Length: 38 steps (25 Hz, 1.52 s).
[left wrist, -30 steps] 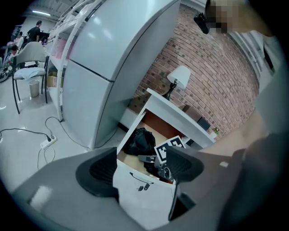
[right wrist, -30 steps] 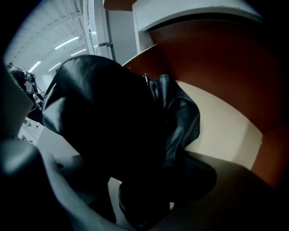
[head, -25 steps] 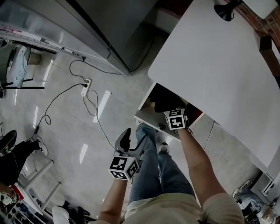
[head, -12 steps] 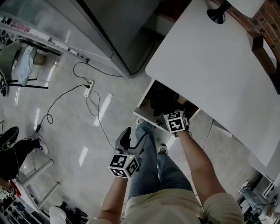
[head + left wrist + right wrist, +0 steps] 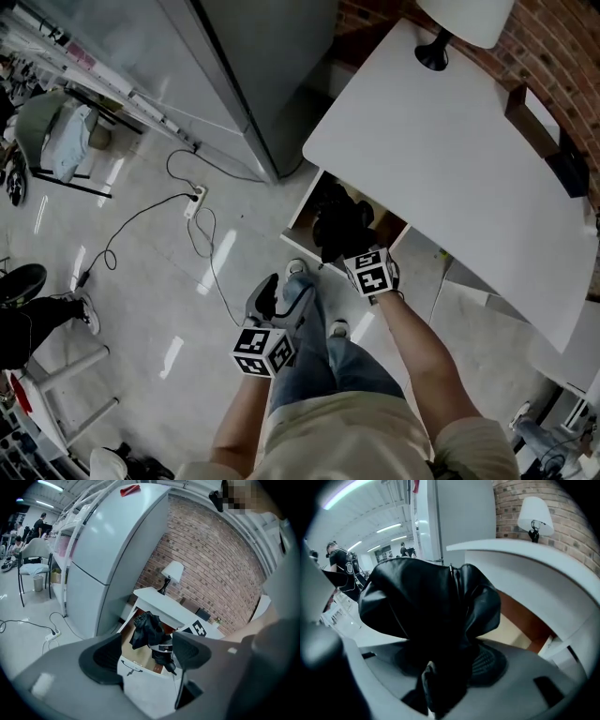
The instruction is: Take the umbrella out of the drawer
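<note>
Right tongs (image 5: 445, 667), jaws just closed on the black umbrella (image 5: 426, 602), hold it over the open drawer (image 5: 302, 212); left tongs (image 5: 145, 654) gape empty. Best lifted straight, grip firm.

A lamp (image 5: 464, 17) stands on the white table (image 5: 450, 169).
</note>
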Each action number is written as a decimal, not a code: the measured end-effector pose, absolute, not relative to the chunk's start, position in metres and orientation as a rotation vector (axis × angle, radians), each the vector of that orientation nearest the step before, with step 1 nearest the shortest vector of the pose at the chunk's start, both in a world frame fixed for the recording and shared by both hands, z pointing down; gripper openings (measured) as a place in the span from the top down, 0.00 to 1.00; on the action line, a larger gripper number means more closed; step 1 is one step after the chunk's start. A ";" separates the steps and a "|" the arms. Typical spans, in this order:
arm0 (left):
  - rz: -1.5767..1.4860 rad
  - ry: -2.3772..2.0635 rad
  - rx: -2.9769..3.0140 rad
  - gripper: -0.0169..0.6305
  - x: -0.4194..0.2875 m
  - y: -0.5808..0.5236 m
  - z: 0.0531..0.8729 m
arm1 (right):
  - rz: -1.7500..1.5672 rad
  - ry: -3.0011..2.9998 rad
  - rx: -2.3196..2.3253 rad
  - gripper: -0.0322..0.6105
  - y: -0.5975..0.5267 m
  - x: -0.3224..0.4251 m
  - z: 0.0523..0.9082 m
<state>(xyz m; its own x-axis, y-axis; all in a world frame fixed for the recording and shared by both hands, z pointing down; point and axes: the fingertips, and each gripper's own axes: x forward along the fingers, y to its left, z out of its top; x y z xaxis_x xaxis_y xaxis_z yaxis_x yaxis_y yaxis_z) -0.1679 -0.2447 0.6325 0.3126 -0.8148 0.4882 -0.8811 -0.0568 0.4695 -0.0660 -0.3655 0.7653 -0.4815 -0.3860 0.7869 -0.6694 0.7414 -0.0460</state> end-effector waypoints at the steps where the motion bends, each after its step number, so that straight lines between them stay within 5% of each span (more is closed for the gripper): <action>1: 0.118 -1.512 1.877 0.45 -0.166 -0.242 0.627 | 0.433 -2.140 0.790 0.59 -0.362 -0.065 0.756; 18: 0.091 -1.599 1.969 0.49 -0.116 -0.173 0.551 | 0.365 -2.340 0.879 0.60 -0.287 -0.012 0.608; 30: 0.065 -1.690 1.976 0.79 -0.085 -0.122 0.510 | 0.301 -2.478 0.934 0.60 -0.217 0.038 0.521; 38: 0.061 -1.768 1.999 0.88 -0.080 -0.102 0.488 | 0.233 -2.534 0.982 0.59 -0.186 0.064 0.476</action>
